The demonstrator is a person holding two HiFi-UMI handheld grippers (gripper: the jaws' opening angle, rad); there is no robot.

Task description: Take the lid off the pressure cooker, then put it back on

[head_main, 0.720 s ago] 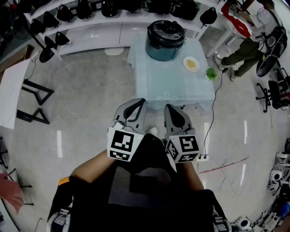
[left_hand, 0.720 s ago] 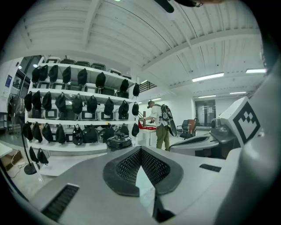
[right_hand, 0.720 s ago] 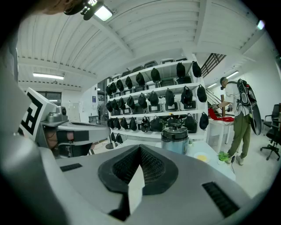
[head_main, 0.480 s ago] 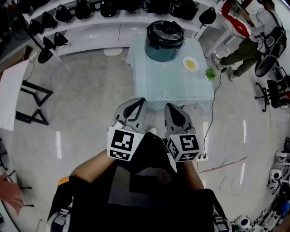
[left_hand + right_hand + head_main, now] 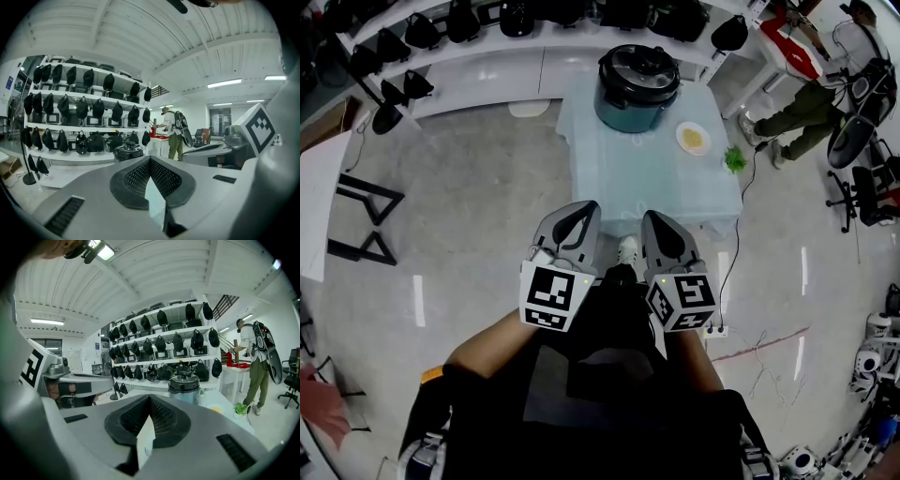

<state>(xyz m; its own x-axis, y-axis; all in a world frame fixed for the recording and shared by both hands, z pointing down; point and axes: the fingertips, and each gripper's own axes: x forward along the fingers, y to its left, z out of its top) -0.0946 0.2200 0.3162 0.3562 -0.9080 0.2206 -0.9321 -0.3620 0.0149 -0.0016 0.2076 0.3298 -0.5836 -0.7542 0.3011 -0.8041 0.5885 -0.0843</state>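
The pressure cooker (image 5: 637, 86), teal with its black lid (image 5: 639, 66) on, stands at the far end of a small table (image 5: 661, 183) covered with a pale blue cloth. It also shows far ahead in the left gripper view (image 5: 129, 151) and the right gripper view (image 5: 184, 385). My left gripper (image 5: 574, 221) and right gripper (image 5: 660, 227) hang side by side close to my body, well short of the table. Both are shut with nothing between the jaws (image 5: 150, 159) (image 5: 150, 397).
A plate of yellow food (image 5: 694, 138) and a small green plant (image 5: 734, 157) sit on the table right of the cooker. White shelves with black bags (image 5: 478, 28) run behind. A person (image 5: 806, 103) stands at the far right near office chairs (image 5: 867, 197). A black stand (image 5: 370, 220) is left.
The view has drifted a little, and a shoe now shows on the floor between the two grippers. Both grippers keep the same pose, still shut.
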